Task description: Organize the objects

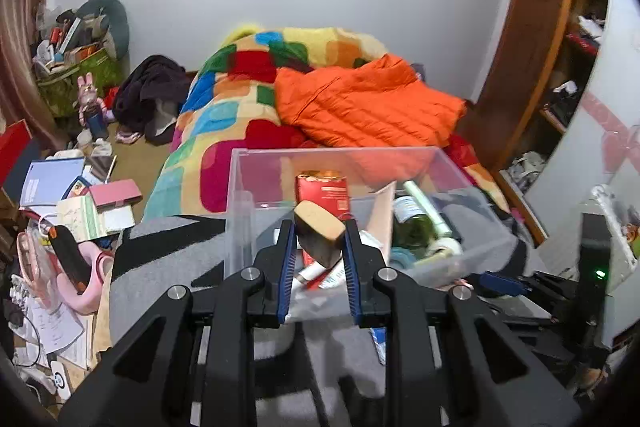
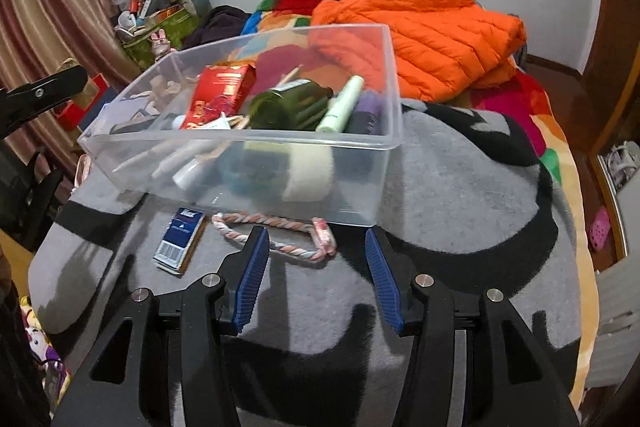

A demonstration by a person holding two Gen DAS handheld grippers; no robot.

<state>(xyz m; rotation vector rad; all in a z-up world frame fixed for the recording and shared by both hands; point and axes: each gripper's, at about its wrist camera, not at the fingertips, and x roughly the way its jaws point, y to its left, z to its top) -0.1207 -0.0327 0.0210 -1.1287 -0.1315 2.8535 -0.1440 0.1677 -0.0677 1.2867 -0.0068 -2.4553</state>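
**Left wrist view: brush block in the grip above the bin**

Left wrist view, and the left tool (image 1: 319, 241) is clenched on a dark brush block (image 1: 320, 233) with a tan top face, both blue pads pressing its sides. It hangs over the near edge of the clear plastic bin (image 1: 240, 211), which sits straight ahead of the tool on the grey and black blanket (image 1: 160, 259) covering the bed. Past the block, inside the bin, a red carton (image 1: 322, 191) stands up; off to the tool's right in there lies a green glass bottle (image 1: 414, 223).

Over to the right wrist view: the right tool (image 2: 316, 259) is released, jaws standing well apart with nothing gripped. Just ahead of its fingertips, on the blanket, lies a pink and white twisted rope loop (image 2: 276, 231), close against the bin's near wall. The left fingertip overlaps the rope in this view; whether it touches, I cannot tell. Left of the tool, beside the rope, a small blue box (image 2: 180, 241) with a barcode lies flat. Beyond the bin, an orange puffer jacket (image 2: 420, 35) sprawls over a multicoloured quilt (image 2: 516, 107). The bin holds the red carton, the green bottle, a pale green tube (image 2: 340, 105) and several white tubes (image 2: 188, 163).
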